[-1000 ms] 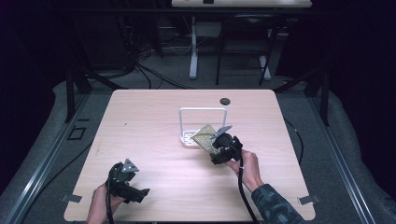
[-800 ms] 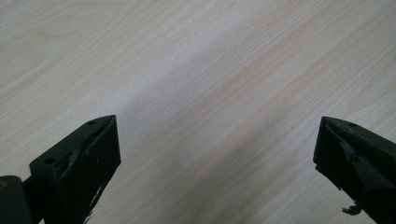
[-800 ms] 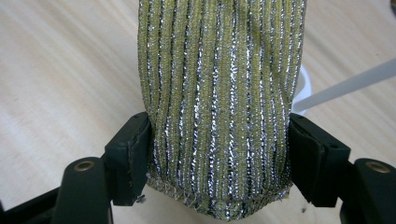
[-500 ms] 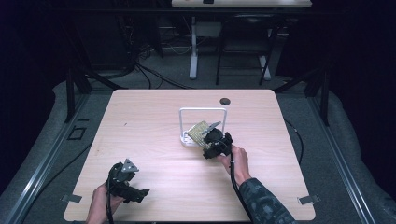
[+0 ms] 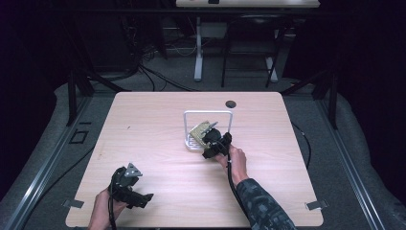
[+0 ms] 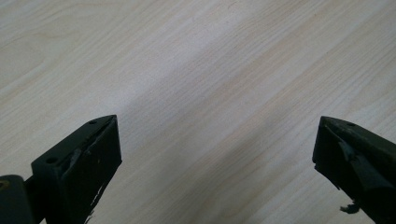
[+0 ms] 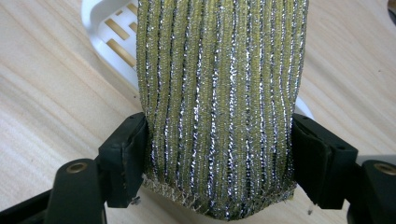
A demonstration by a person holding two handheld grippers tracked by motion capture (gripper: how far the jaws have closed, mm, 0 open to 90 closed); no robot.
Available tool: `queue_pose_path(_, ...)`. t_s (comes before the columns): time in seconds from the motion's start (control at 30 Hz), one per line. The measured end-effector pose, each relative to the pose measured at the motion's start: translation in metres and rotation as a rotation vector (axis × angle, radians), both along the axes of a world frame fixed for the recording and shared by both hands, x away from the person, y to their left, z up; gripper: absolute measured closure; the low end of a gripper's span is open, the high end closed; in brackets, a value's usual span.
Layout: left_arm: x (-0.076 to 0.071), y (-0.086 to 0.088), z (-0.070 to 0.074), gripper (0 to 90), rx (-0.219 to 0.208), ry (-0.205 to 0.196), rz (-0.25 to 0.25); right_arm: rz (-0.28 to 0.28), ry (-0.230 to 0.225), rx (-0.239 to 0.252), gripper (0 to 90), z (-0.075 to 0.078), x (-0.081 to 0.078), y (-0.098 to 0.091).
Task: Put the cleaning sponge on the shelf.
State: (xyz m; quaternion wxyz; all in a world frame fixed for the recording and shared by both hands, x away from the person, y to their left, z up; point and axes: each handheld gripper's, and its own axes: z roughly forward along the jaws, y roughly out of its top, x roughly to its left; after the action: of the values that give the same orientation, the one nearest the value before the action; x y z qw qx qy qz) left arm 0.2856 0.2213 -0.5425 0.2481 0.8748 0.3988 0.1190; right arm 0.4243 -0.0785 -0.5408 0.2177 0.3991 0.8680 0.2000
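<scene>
Between the two black fingers [image 7: 126,161] of the right gripper [image 7: 218,163] sits a green-gold scouring pad [image 7: 219,93] with silver glitter threads running along its length. The fingers have just been opening, yet in the right gripper view both pads touch the sides of the scouring pad near its frayed lower edge, so the grip is not let go. From the fingers the pad stretches away and leans over a white slotted rack [image 7: 109,37], whose rim and slots show just beyond the left finger. Under the fingers and on both sides of them lies the pale wood of the bench [image 7: 42,98].

In the high view the right gripper [image 5: 210,140] is at the near edge of the white rack [image 5: 207,113], whose tall wire frame rises past the fingertips, and the scouring pad [image 5: 199,129] rests tilted inside it. The person's right hand [image 5: 234,160] grips the tool from behind.

The fingers [image 6: 88,154] of the left gripper [image 6: 217,140] stand wide apart with nothing between them, only bare bench [image 6: 201,70] ahead. In the high view the left gripper [image 5: 130,186] hangs low over the near left part of the bench [image 5: 143,124], well apart from the rack, held by the left hand [image 5: 103,211]
</scene>
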Motion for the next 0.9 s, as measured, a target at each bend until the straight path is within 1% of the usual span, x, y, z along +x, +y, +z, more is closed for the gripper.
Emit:
queue_pose_path(0.1, 0.000, 0.000, 0.000, 1.2, -0.001, 0.000, -0.001, -0.011, 0.011, 0.013, 25.4, -0.003, 0.004, 0.002)
queue_pose_path(0.17, 0.000, 0.000, 0.000, 1.2, -0.003, 0.001, -0.001, -0.022, 0.027, 0.025, 24.8, -0.005, 0.007, 0.002)
queue_pose_path(0.3, 0.000, 0.000, 0.000, 1.2, -0.002, 0.002, -0.001, -0.029, 0.031, 0.021, 23.4, -0.008, 0.011, 0.005)
queue_pose_path(0.37, 0.000, 0.000, 0.000, 1.2, -0.001, 0.003, 0.000, -0.027, 0.042, 0.016, 22.0, -0.008, 0.012, 0.008)
queue_pose_path(0.47, 0.000, 0.000, 0.000, 1.2, -0.003, 0.001, 0.000, -0.030, 0.038, 0.017, 17.5, -0.009, 0.013, 0.012)
queue_pose_path(0.5, 0.000, 0.001, 0.000, 1.3, -0.005, 0.001, -0.003, -0.032, 0.029, 0.008, 15.6, -0.009, 0.014, 0.013)
queue_pose_path(0.57, 0.000, 0.001, 0.000, 1.4, -0.006, 0.000, 0.000, -0.039, 0.019, 0.014, 14.0, -0.010, 0.014, 0.015)
queue_pose_path(0.6, 0.000, 0.001, 0.000, 1.3, -0.006, -0.003, 0.004, -0.042, 0.011, 0.008, 13.3, -0.009, 0.015, 0.016)
queue_pose_path(0.7, 0.000, 0.002, 0.000, 1.4, -0.009, -0.004, 0.006, -0.036, 0.006, 0.004, 10.7, -0.010, 0.015, 0.018)
queue_pose_path(0.77, 0.000, 0.001, 0.000, 1.4, -0.007, -0.004, 0.004, -0.039, 0.013, 0.018, 7.6, -0.011, 0.015, 0.019)
queue_pose_path(0.8, 0.000, 0.001, 0.000, 1.4, -0.006, -0.003, 0.003, -0.027, 0.009, 0.013, 5.2, -0.011, 0.015, 0.019)
queue_pose_path(0.83, 0.000, 0.001, 0.000, 1.4, -0.006, -0.001, 0.000, -0.023, 0.010, 0.017, 1.3, -0.011, 0.015, 0.019)
queue_pose_path(0.87, 0.000, 0.001, 0.000, 1.4, -0.006, -0.001, 0.000, -0.019, 0.016, 0.035, 0.3, -0.010, 0.015, 0.019)
queue_pose_path(0.9, 0.000, 0.001, 0.000, 1.4, -0.007, 0.000, -0.001, -0.015, 0.019, 0.042, 0.3, -0.010, 0.014, 0.020)
